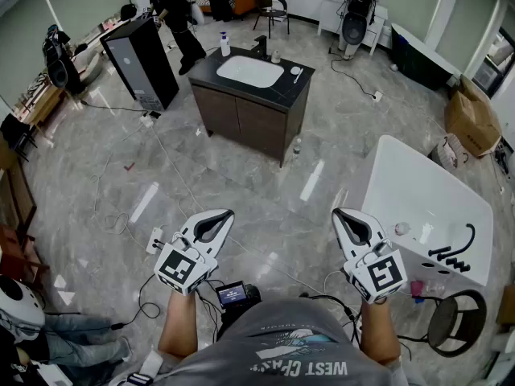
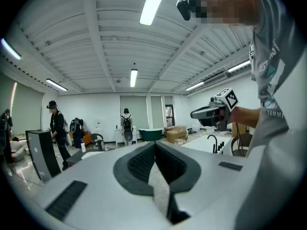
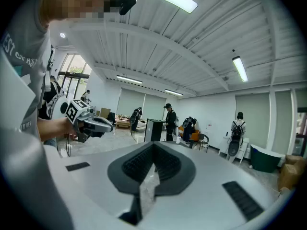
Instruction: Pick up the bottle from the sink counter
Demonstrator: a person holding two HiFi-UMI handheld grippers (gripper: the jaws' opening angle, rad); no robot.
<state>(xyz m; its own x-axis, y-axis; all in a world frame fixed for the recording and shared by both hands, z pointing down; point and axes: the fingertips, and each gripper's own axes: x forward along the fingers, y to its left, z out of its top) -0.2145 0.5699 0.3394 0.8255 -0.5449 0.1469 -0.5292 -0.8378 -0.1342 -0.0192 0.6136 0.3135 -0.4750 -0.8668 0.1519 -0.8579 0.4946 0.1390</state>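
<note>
The bottle (image 1: pixel 224 45), white with a blue cap, stands upright at the back left corner of the dark sink counter (image 1: pixel 287 88), far across the floor from me. Beside it are the white basin (image 1: pixel 249 71) and a black tap (image 1: pixel 261 47). My left gripper (image 1: pixel 228 214) and right gripper (image 1: pixel 337 213) are held side by side near my body, both shut and empty, pointing toward the counter. The bottle shows small and distant in the left gripper view (image 2: pixel 82 146) and in the right gripper view (image 3: pixel 177 139). The jaws meet in each of those views.
A black tower cabinet (image 1: pixel 143 61) stands left of the counter, with a person (image 1: pixel 174 8) behind it. A white bathtub (image 1: pixel 426 202) lies to my right, a round stool (image 1: pixel 455 317) near it and a cardboard box (image 1: pixel 471 119) beyond. Cables trail over the grey tiled floor (image 1: pixel 241 183).
</note>
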